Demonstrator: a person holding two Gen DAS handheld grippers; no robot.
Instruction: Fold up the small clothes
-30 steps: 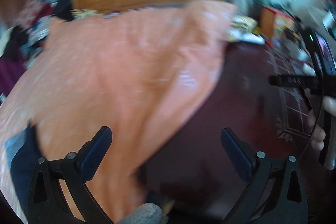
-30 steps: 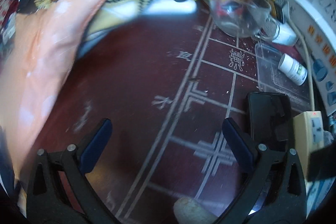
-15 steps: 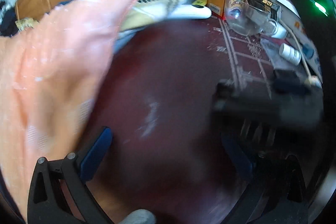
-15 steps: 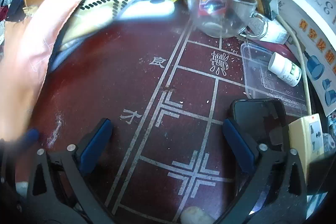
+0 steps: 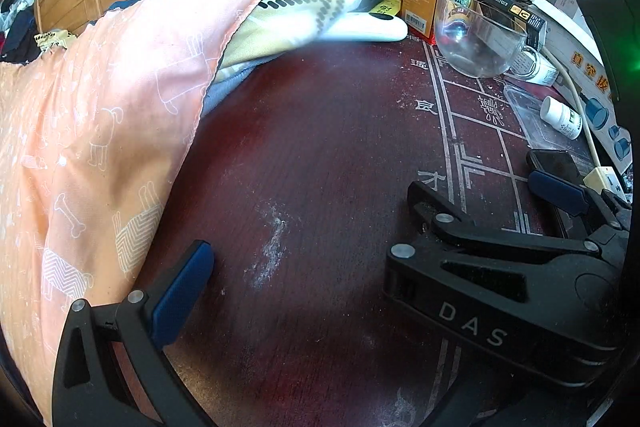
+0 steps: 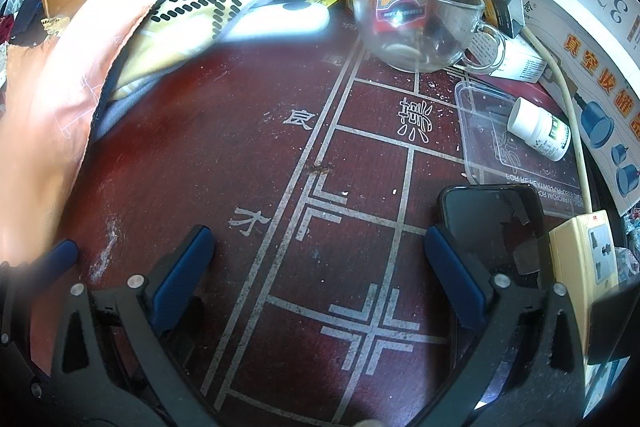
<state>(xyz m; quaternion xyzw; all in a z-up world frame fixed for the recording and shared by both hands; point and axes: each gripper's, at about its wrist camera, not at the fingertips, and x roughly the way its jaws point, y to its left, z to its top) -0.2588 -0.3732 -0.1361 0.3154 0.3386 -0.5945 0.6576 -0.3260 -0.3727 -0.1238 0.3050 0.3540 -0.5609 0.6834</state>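
The peach garment (image 5: 92,131) lies left of both spread, empty tools, left tool (image 5: 304,291) nearer than right tool (image 6: 320,267).

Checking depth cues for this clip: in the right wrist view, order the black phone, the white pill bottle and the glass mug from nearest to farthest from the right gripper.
From the right gripper:
1. Black phone, lying flat beside the right-hand finger.
2. White pill bottle, on its side, farther right.
3. Glass mug, upright at the back by the red boxes.
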